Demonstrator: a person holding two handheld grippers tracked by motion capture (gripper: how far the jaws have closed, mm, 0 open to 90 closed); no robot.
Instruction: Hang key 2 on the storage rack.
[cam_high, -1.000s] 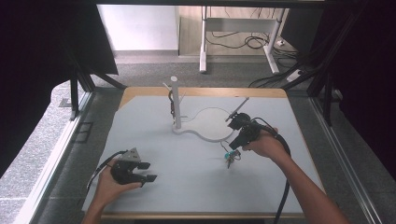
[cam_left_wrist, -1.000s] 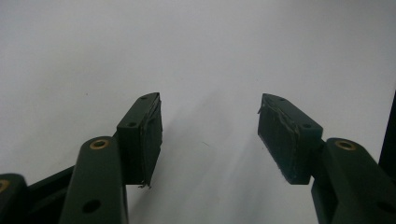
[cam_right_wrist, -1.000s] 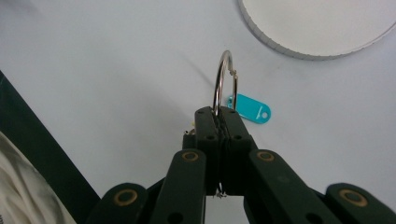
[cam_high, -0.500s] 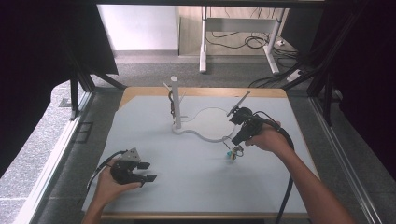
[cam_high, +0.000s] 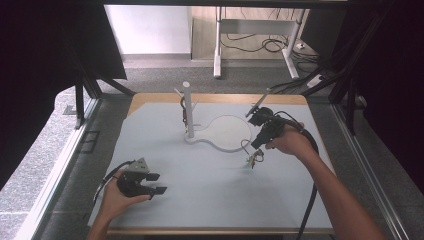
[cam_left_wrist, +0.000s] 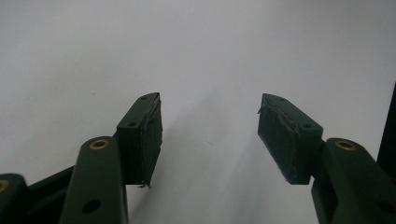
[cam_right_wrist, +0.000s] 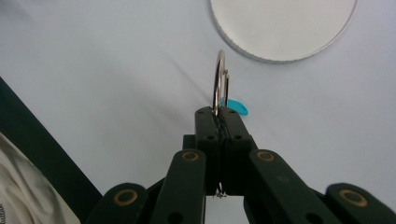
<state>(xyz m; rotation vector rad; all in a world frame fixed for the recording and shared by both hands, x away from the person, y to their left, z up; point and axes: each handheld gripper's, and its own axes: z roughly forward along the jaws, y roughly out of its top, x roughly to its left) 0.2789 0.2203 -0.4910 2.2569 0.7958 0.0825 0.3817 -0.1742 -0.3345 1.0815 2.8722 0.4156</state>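
Observation:
A metal key ring (cam_right_wrist: 219, 77) with a blue tag (cam_right_wrist: 236, 108) is pinched between the jaws of my right gripper (cam_right_wrist: 222, 112), which is shut on it. From above, the right gripper (cam_high: 254, 145) holds the ring just off the round plate's right edge, and the small bunch of keys (cam_high: 255, 160) dangles below it, near the mat. A white stand with an upright post (cam_high: 188, 107) and a round base plate (cam_high: 227, 132) sits mid-table; something dark hangs on the post. My left gripper (cam_high: 157, 183) rests at the front left, open, with only bare mat between its jaws (cam_left_wrist: 210, 126).
A pale grey mat (cam_high: 210, 190) covers the wooden table. Side pegs stick out of the stand's post. The right gripper's cable (cam_high: 312, 200) trails along the forearm to the front edge. Dark frames and curtains flank both sides of the table.
My right gripper has carried the key ring a little farther back and to the right, closer to the stand's base. The left gripper has stayed put.

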